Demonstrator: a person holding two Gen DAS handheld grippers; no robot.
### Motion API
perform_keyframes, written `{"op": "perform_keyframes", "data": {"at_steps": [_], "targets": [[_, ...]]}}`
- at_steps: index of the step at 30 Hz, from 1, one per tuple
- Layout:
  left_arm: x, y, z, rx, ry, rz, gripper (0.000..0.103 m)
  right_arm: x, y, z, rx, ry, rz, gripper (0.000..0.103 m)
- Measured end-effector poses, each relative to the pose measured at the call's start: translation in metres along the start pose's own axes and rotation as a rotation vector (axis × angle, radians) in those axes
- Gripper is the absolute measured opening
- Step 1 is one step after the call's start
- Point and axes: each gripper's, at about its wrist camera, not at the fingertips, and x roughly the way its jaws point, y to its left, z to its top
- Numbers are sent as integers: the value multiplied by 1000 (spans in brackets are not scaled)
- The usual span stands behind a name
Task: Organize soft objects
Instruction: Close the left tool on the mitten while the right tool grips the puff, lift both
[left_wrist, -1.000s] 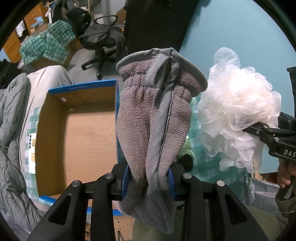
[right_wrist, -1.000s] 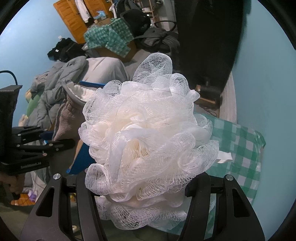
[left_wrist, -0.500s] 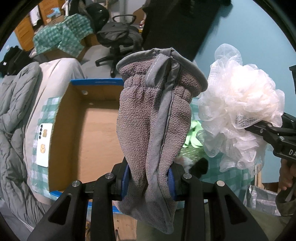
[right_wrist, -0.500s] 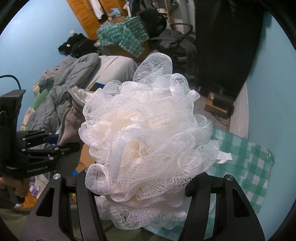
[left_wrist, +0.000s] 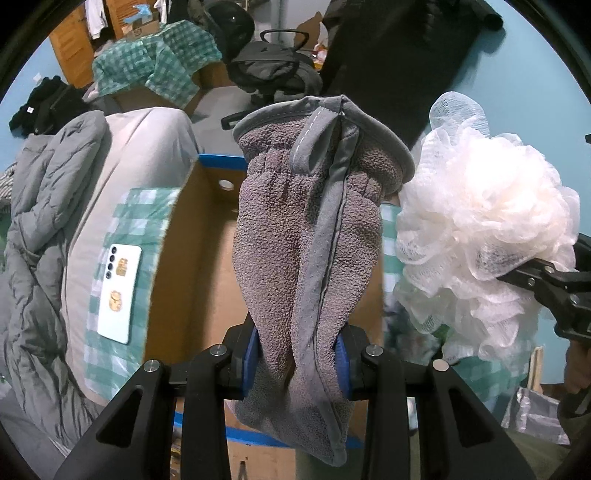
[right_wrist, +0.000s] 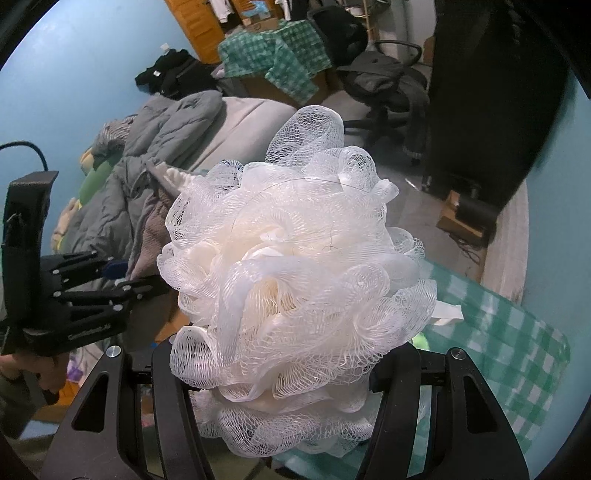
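My left gripper (left_wrist: 297, 360) is shut on a grey fleece mitt (left_wrist: 314, 236), which stands upright between the blue pads, held above an open cardboard box (left_wrist: 192, 266) with blue edges. My right gripper (right_wrist: 284, 373) is shut on a white mesh bath pouf (right_wrist: 291, 295) that fills its view. The pouf also shows at the right of the left wrist view (left_wrist: 480, 236), next to the mitt. The left gripper (right_wrist: 122, 284) and the mitt (right_wrist: 155, 236) show at the left of the right wrist view.
A white phone (left_wrist: 119, 291) lies on a green checked cloth (left_wrist: 122, 258) left of the box, beside a grey quilt (left_wrist: 33, 236). A green checked cloth (right_wrist: 509, 347) covers the surface under the pouf. An office chair (left_wrist: 275, 70) and a dark curtain (right_wrist: 487, 92) stand behind.
Both grippers have kept their hold. The views have shifted: the box and the phone have moved right and nearer in the left wrist view; the room behind has moved down in the right wrist view.
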Motion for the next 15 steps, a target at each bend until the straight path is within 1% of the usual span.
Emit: {"op": "perform_keyframes", "data": {"at_steps": [4,10,15], "targets": [[15,19,9,-15,16,-1,35,16,9,13,-13,15,0,60],[35,35,18,-2,29,28,35,44,20,34,-12,37,-11,60],[51,48,22,-5,39,27,35,64,29,42,-11,53,-10,60]]}}
